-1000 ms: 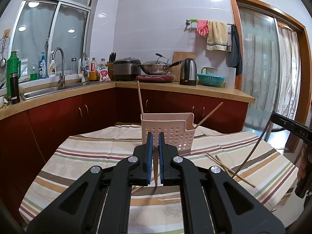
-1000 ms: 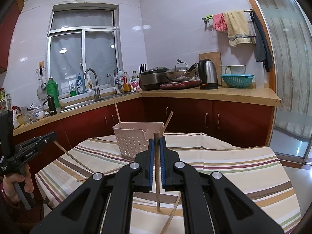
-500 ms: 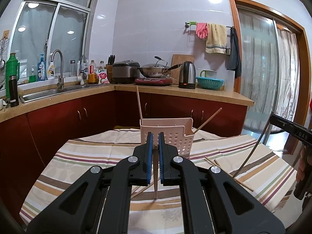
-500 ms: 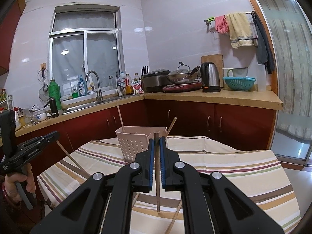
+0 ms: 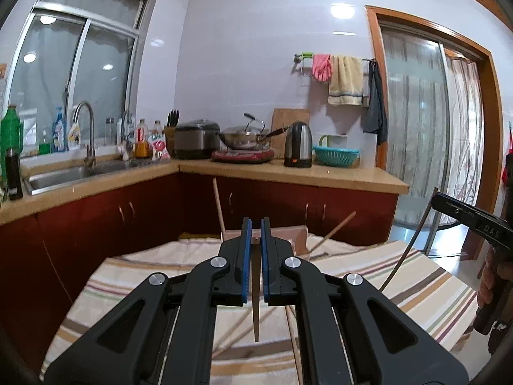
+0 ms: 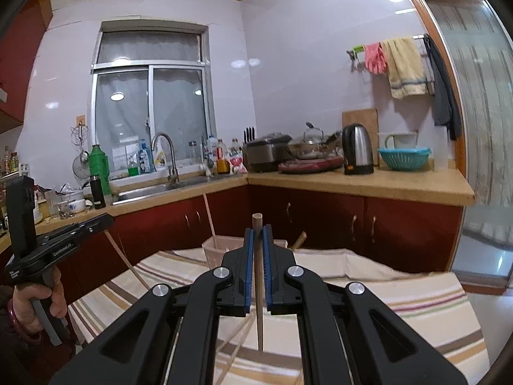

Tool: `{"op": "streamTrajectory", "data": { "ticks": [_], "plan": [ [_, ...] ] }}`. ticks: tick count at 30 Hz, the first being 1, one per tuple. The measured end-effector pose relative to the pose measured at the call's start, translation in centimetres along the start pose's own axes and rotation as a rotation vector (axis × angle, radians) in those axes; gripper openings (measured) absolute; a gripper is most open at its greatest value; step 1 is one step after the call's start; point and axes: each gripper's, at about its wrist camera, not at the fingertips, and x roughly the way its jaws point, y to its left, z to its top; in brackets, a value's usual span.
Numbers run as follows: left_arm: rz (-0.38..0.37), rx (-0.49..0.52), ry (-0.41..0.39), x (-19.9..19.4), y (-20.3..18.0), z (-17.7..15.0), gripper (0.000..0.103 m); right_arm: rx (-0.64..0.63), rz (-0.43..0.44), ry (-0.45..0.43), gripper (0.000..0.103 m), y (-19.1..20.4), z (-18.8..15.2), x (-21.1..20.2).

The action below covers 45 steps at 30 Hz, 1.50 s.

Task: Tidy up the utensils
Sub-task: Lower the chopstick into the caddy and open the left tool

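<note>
A pale perforated utensil basket (image 5: 299, 239) stands on the striped table with two chopsticks leaning in it; it also shows in the right wrist view (image 6: 213, 252). My left gripper (image 5: 255, 224) is shut on a wooden chopstick (image 5: 256, 301) that hangs point down above the table. My right gripper (image 6: 257, 234) is shut on another chopstick (image 6: 259, 304), also upright with its point down. Both grippers are raised above the table, short of the basket. Loose chopsticks (image 5: 237, 325) lie on the cloth below.
The round table has a striped cloth (image 5: 416, 292). Dark red cabinets and a counter (image 5: 288, 173) with kettle, wok and sink run behind. A glass door (image 5: 416, 128) is at right. Each view shows the other gripper at its edge.
Both grippers have risen and tilted up with their chopsticks. The basket now sits lower in both views and is partly hidden behind the fingers.
</note>
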Motion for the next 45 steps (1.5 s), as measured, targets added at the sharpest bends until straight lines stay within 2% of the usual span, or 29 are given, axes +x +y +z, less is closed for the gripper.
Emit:
{"op": "streamTrajectory", "data": {
  "ticks": [8,15,27,31,35,39,45],
  "plan": [
    [-0.022,0.050,-0.081,1.0,-0.5,4.2,0.006,-0.036,0.031,-0.055,0.006,1.0,3.2,2.0],
    [-0.032,0.058,-0.132,4.1,0.0,7.6,0.006,-0.067,0.035,-0.081,0.006,1.5,5.7,5.1],
    [-0.010,0.062,-0.183,12.4,1.9,11.8,0.006,-0.070,0.001,-0.127,0.006,0.9,9.0,15.0],
    [0.000,0.071,-0.165,15.5,2.4,10.9,0.006,-0.060,-0.012,-0.113,0.006,0.4,8.3,18.0],
    [-0.002,0.062,-0.103,18.5,2.9,8.2,0.006,-0.035,-0.020,-0.065,0.006,-0.4,6.3,20.6],
    [0.000,0.054,-0.047,20.2,3.4,5.8,0.006,-0.041,-0.024,-0.017,0.006,-0.3,3.8,21.8],
    [0.011,0.033,0.011,21.4,4.1,3.2,0.006,-0.025,-0.042,0.039,0.006,-1.0,1.8,23.0]
  ]
}}
